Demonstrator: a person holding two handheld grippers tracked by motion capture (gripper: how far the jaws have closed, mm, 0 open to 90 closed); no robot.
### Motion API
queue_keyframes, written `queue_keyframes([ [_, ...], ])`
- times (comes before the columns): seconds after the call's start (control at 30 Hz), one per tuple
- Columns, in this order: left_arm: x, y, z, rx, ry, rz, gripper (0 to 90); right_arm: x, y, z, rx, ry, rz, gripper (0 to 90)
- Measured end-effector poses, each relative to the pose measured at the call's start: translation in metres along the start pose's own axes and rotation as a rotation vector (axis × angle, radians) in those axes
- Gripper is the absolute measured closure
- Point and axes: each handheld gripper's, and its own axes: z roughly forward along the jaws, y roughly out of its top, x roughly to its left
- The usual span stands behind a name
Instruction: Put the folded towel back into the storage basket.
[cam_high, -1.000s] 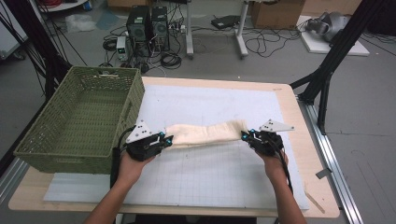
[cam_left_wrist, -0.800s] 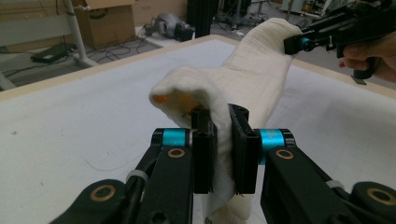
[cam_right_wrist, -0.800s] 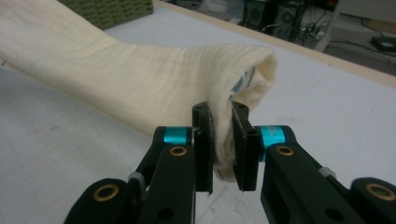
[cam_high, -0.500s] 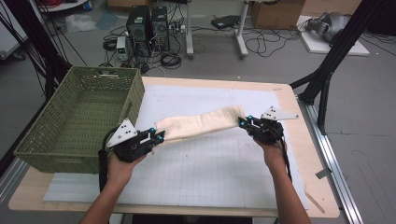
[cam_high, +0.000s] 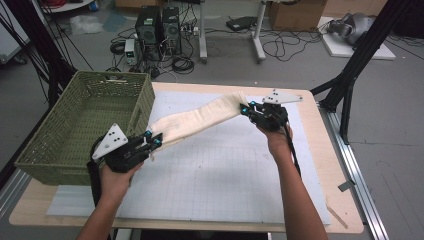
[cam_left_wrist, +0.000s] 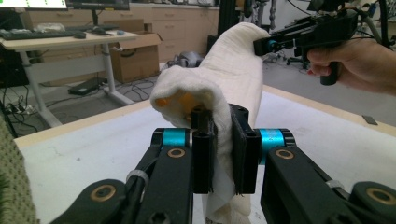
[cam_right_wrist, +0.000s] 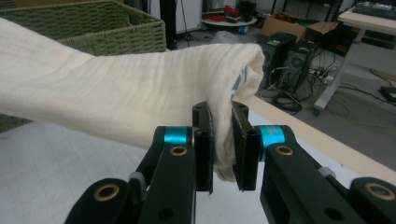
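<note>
Cloth (cam_high: 200, 120) off the table (cam_high: 330, 165), strung between both grippers as a folded cream strip; slight sag mid-span, running from near the table's left edge up toward its far right corner.

Left gripper (cam_high: 152, 141) clamped on the cloth's near-left end; jaws pinched tight on bunched fabric in the left gripper view (cam_left_wrist: 219, 140), short tail hanging below the pads, orange patch showing inside the fold above them. Sits just beside the basket (cam_high: 75, 125), over the mat (cam_high: 210, 185) near the left edge.

Right gripper (cam_high: 245, 107) clamped on the other end, toward the far right corner; jaws closed on a doubled fold in the right gripper view (cam_right_wrist: 222, 140), blue print visible on the fold's edge, small fabric tip poking out under the pads.

Right end higher and farther back than the left in the high view; strip tilted accordingly.

Basket green, woven, on the table's left side, overhanging the left edge; cloth's left end just beside its near right corner, touching or not: cannot tell.

Hands gripping each handle from the near edge.
</note>
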Motion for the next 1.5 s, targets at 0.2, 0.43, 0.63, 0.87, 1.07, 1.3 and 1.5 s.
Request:
queue_keyframes([
  [0.2, 0.0, 0.006, -0.006, -0.013, 0.019, -0.032, 80.8, 0.001, 0.018, 0.013, -0.023, -0.006, -0.001, 80.7],
  [0.43, 0.002, 0.016, -0.017, -0.049, 0.041, -0.023, 80.7, 0.005, 0.038, 0.025, -0.028, 0.008, -0.019, 80.7],
  [0.63, 0.009, 0.021, -0.03, -0.07, 0.072, -0.026, 80.8, 0.01, 0.051, 0.038, -0.036, 0.024, -0.039, 80.7],
  [0.87, 0.017, 0.02, -0.048, -0.075, 0.119, -0.03, 80.8, 0.021, 0.069, 0.062, -0.04, 0.056, -0.059, 80.7],
  [1.07, 0.022, 0.019, -0.063, -0.066, 0.168, -0.018, 80.7, 0.034, 0.083, 0.09, -0.049, 0.09, -0.071, 80.6],
  [1.3, 0.026, 0.017, -0.08, -0.06, 0.212, -0.013, 80.7, 0.047, 0.093, 0.112, -0.042, 0.123, -0.08, 80.5],
  [1.5, 0.03, 0.013, -0.096, -0.061, 0.254, -0.024, 80.8, 0.059, 0.104, 0.129, -0.051, 0.142, -0.096, 80.5],
])
